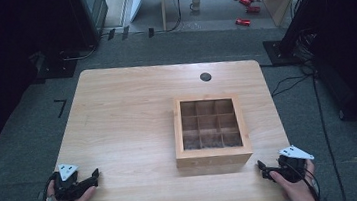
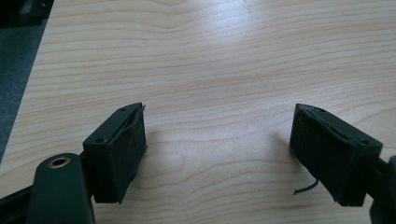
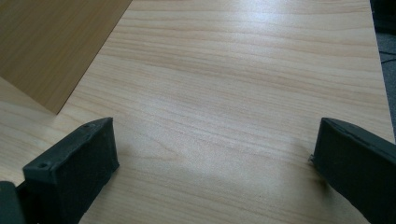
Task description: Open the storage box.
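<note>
Pale wooden table (image 1: 128,116) carries a divided wooden box (image 1: 211,128) whose compartments look dim and hard to read; left gripper (image 1: 93,178) rests well left of it, right gripper (image 1: 263,167) just right, both spread wide, pinching nothing

One wooden table (image 1: 133,115). One wooden box (image 1: 211,129), right of centre, divided into nine compartments in three rows of three. Two grippers: left gripper (image 1: 95,178) at 7 o'clock, right gripper (image 1: 262,168) at 5 o'clock. One dark round port (image 1: 205,76) at 12 o'clock.
</note>
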{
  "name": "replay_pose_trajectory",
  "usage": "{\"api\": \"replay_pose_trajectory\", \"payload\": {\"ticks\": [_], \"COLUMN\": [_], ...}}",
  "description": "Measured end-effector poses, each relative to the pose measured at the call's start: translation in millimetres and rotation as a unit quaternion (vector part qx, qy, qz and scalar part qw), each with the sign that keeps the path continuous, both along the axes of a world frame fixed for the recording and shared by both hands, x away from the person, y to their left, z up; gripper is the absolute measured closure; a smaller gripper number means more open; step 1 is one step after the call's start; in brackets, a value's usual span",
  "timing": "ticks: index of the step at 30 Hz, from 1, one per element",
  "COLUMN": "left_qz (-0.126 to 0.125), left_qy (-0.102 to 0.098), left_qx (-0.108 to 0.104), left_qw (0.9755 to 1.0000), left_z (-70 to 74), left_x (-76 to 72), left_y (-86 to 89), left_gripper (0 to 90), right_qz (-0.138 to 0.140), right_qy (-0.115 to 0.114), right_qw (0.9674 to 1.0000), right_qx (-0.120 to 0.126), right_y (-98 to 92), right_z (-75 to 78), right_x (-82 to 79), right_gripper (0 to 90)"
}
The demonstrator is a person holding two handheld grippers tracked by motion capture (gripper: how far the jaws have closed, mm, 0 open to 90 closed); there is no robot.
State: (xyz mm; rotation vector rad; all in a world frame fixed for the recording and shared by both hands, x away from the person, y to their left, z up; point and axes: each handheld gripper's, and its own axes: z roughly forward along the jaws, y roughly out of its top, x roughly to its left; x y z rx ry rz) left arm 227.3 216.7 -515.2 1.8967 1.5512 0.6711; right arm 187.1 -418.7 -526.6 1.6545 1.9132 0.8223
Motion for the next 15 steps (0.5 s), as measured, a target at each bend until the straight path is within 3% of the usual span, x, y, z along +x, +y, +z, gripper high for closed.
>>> {"api": "replay_pose_trajectory", "payload": {"ticks": [4, 5, 15], "left_qz": [0.009, 0.005, -0.049], "left_qy": [-0.008, -0.007, -0.027], "left_qx": [-0.012, -0.022, -0.047], "left_qw": [0.9999, 0.9997, 0.9973], "left_z": [3.2, 4.5, 17.6], "left_x": [-1.9, -2.2, -1.2], "left_y": [-2.7, -5.7, -51.0], "left_gripper": [20.1, 20.3, 21.7], "right_qz": [0.000, 0.000, -0.007], "right_qy": [0.000, 0.000, -0.002], "right_qw": [1.0000, 1.0000, 0.9999], "right_qx": [0.000, 0.000, 0.011], "right_y": [0.0, 0.0, -0.3], "right_z": [0.0, 0.0, 0.4], "right_x": [0.1, 0.1, -1.1], "right_gripper": [0.0, 0.0, 0.0]}}
